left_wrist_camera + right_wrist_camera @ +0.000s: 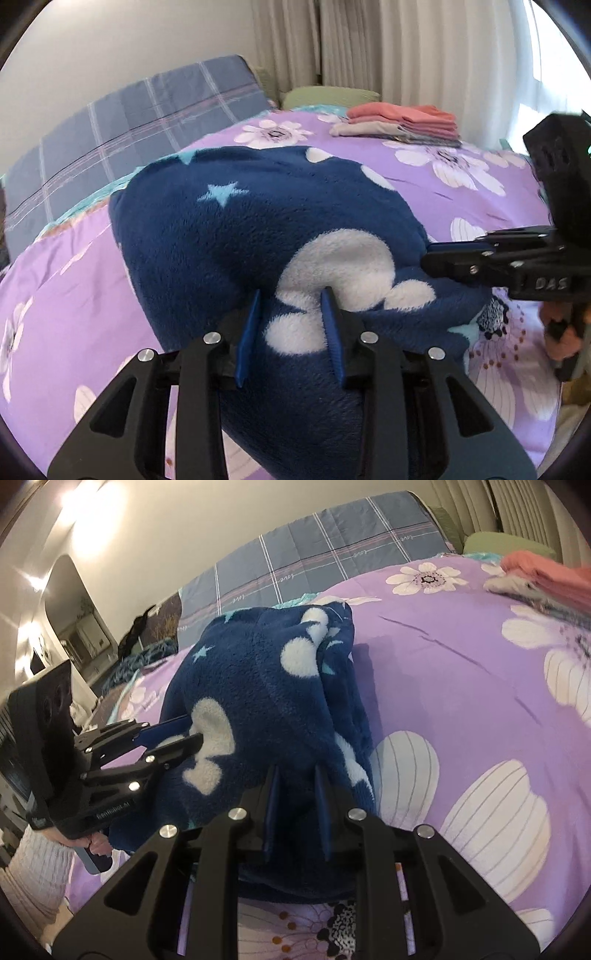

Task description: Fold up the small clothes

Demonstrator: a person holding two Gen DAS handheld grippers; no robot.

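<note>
Blue fleece garment point(258, 236) lies bunched on the purple floral bedspread point(461, 206), near edge pinched by both: left gripper point(291, 317) clamped on its left part, right gripper point(295, 790) on its right, bulk extending away toward the folded stack point(402, 122).
</note>
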